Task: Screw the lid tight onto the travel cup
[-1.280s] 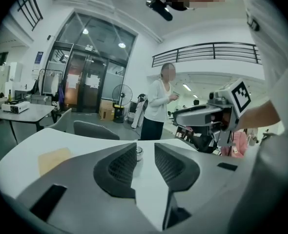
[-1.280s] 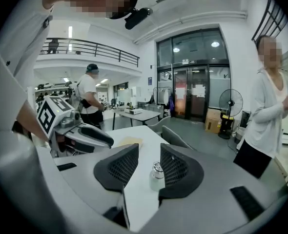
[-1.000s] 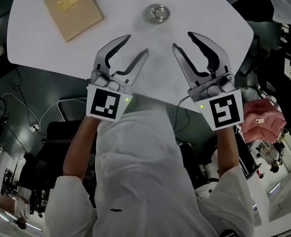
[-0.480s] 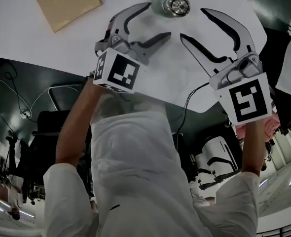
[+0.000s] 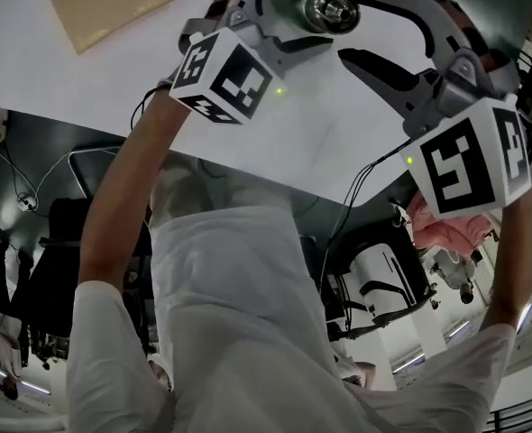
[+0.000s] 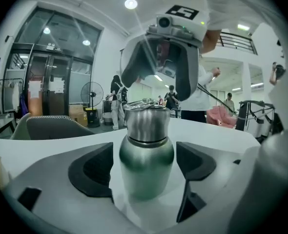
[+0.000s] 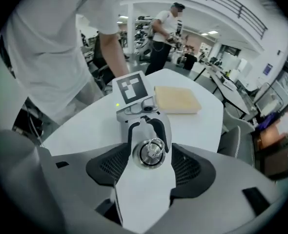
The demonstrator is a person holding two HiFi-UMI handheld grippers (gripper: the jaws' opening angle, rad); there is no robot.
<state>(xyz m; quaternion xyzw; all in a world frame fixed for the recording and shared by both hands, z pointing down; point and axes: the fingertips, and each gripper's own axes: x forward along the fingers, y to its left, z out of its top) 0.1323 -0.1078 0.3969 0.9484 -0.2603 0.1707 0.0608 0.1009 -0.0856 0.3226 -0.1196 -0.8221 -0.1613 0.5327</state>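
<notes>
A green travel cup (image 6: pixel 145 162) with a steel lid (image 6: pixel 145 123) stands upright on the white table (image 5: pixel 86 79). My left gripper (image 6: pixel 144 168) straddles the cup's body. Its jaws are opening, and a gap shows between each pad and the cup. My right gripper (image 7: pixel 152 165) looks down on the lid (image 7: pixel 152 152) with its ring handle. Its jaws are also opening, with the pads close on either side of the lid and not pressing it. In the head view both grippers, left (image 5: pixel 320 12) and right (image 5: pixel 347 23), meet at the cup (image 5: pixel 331 5).
A flat tan box (image 5: pixel 104 3) lies on the table to the cup's left, also in the right gripper view (image 7: pixel 177 99). The table's near edge (image 5: pixel 248 156) runs close under my arms. A grey chair (image 6: pixel 51 128) and several people stand in the background.
Both grippers have moved forward from the table's near edge to the cup, and both have opened wider. The left now flanks the cup's body and the right its lid.
</notes>
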